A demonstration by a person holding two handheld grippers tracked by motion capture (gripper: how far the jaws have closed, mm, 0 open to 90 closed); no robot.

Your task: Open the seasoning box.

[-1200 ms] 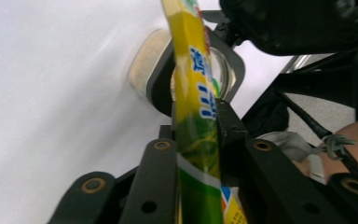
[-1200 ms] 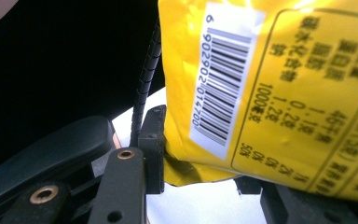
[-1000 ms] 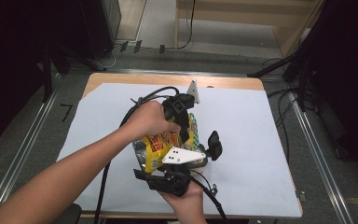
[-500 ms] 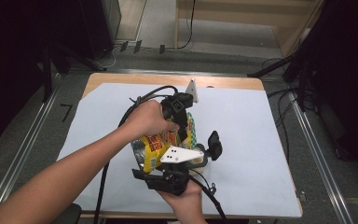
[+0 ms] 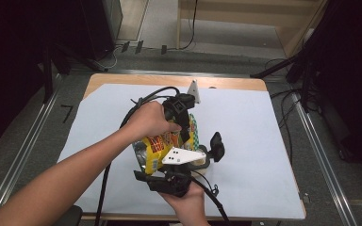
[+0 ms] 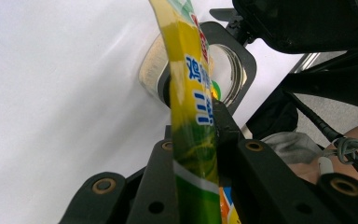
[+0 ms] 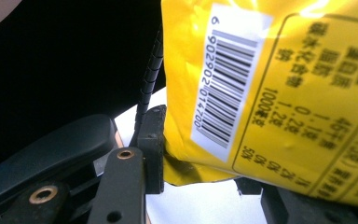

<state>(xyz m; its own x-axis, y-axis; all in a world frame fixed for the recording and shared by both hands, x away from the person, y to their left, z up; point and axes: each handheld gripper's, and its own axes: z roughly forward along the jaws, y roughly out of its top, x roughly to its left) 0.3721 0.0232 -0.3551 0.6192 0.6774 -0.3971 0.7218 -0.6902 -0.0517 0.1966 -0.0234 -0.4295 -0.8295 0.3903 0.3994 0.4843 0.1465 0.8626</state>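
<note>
nothing has shifted since the earlier frames: both hands and the yellow snack bag sit where they were. high view: bag lies at frame centre on the white sheet covering the table. the left forearm rises from the lower left, hand curled over the left gripper at the bag's upper edge. the right hand enters from the bottom centre, wrist bent up, holding the right gripper at the bag's lower edge. left gripper view: its jaws are pressed tight on the bag's green-and-yellow edge; a round jar stands behind. right gripper view: the barcode corner sits between the jaws, one pad touching; firm pinch or not, i cannot tell.
</note>
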